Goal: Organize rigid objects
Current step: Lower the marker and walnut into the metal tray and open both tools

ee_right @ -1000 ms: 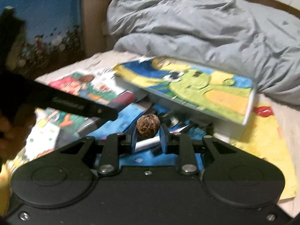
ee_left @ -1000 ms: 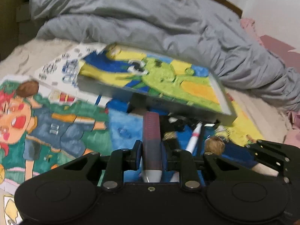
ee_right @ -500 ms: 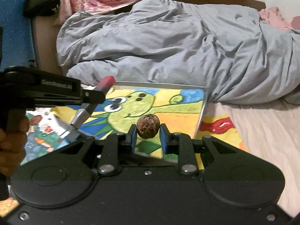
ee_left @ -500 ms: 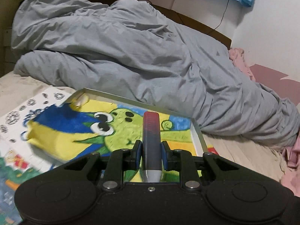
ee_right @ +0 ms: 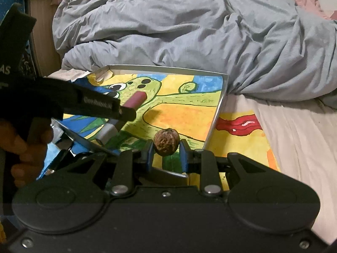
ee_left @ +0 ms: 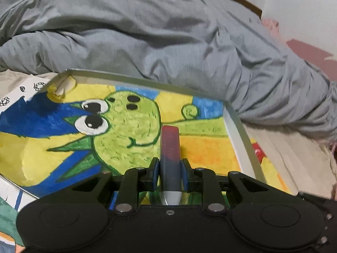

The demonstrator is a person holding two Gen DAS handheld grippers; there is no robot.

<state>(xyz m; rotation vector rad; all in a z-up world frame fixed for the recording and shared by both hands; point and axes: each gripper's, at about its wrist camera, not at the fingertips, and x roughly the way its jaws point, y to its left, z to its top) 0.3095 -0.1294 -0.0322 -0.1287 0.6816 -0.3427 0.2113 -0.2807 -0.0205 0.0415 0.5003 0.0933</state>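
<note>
My left gripper [ee_left: 169,171] is shut on a thick marker [ee_left: 169,154] with a dark red cap and grey end, held lengthwise above the tray. The shallow metal tray [ee_left: 242,130] is lined with a painting of a green creature on yellow and blue. My right gripper [ee_right: 166,152] is shut on a brown wrinkled walnut [ee_right: 166,142], hovering over the tray's [ee_right: 217,113] near right part. In the right wrist view the left gripper [ee_right: 113,110] reaches in from the left with the marker [ee_right: 137,99] over the tray, a hand [ee_right: 23,147] on its handle.
A crumpled grey duvet [ee_left: 168,31] lies right behind the tray. Painted paper sheets [ee_right: 242,130] lie on the bed under and beside the tray. Pale bedsheet [ee_right: 294,137] stretches to the right. A patterned white sheet [ee_left: 19,92] lies at the left.
Both grippers moved forward from over the loose drawings and pens to above the tray, which now fills the near view. Marker and walnut stay gripped.
</note>
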